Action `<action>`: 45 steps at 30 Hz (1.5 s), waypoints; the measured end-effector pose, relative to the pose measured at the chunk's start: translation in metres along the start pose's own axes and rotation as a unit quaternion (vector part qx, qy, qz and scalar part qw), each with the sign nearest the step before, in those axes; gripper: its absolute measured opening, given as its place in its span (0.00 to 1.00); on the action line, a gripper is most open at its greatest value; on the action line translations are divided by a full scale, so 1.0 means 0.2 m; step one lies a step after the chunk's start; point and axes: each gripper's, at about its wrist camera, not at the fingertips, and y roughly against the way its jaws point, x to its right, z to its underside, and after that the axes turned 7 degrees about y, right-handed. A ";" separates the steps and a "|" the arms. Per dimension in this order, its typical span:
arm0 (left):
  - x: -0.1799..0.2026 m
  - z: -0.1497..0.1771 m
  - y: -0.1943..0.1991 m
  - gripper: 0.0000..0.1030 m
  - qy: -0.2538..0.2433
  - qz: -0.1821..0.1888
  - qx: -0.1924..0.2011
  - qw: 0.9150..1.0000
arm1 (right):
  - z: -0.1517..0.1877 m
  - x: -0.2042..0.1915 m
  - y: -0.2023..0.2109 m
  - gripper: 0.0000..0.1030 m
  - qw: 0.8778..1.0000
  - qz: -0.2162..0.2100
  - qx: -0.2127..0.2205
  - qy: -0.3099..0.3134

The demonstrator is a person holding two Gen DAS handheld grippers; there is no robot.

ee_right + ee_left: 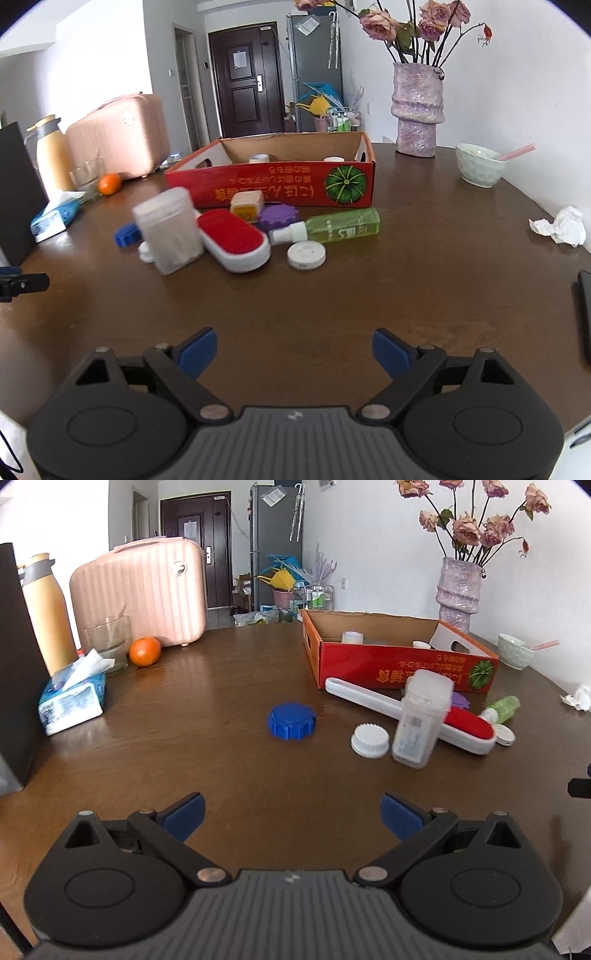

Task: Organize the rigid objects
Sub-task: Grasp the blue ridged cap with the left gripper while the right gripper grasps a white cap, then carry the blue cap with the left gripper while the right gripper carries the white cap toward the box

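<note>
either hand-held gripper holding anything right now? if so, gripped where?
Nothing is held. The left hand-held gripper and right hand-held gripper both stand open over bare table, short of the clutter by the red box.

Surface: dark brown wooden tabletop.
Landmark: red cardboard box, open-topped, toward the far edge.
Just in front of box: clear plastic jar, red-and-white brush, purple cap, green spray bottle, white round lid.
Left of box: blue cap, tissue pack, orange.
Right of box: bowl, vase.
</note>
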 end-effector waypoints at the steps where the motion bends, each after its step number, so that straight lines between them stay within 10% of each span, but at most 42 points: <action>1: 0.00 -0.02 -0.03 0.99 -0.001 -0.001 -0.001 1.000 | -0.02 0.01 -0.04 0.84 1.000 0.001 -0.001 0.001; 20: 0.01 -0.33 -0.72 0.73 0.013 0.011 -0.044 0.999 | -0.33 0.05 -0.62 0.56 0.998 0.008 -0.028 0.062; 25: 0.00 -0.34 -0.80 0.53 0.024 0.006 -0.029 0.999 | -0.34 0.05 -0.67 0.39 0.998 -0.003 -0.030 0.057; 45: -0.05 -0.08 -0.04 0.53 0.069 -0.011 0.030 0.997 | -0.19 0.06 -0.30 0.37 0.999 -0.001 -0.010 0.034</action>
